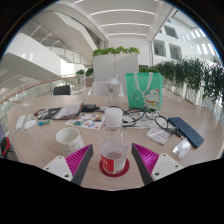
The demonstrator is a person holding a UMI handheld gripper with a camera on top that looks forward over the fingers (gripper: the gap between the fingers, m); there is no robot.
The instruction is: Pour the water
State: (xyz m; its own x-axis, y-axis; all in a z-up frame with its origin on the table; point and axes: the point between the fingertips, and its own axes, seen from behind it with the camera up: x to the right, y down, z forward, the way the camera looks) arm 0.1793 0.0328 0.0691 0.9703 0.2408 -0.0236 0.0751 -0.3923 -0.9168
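Clear plastic, capped and light-looking: the bottle stands upright on the table, between the fingers of the tool, gaps visible at either side. The tool is open, not yet pressing. The wall likely flexes under squeeze and may slip; a grip at mid-body, below the cap, is judged soundest. A white cup sits just left of the tool; glasses lie beyond to the right.

Setting: large open atrium of an office-type building. Curved balcony rails at 10 o'clock, ceiling light strips at 12, white planter boxes with greenery, hedge row at 2. Tabletop carries scattered papers.
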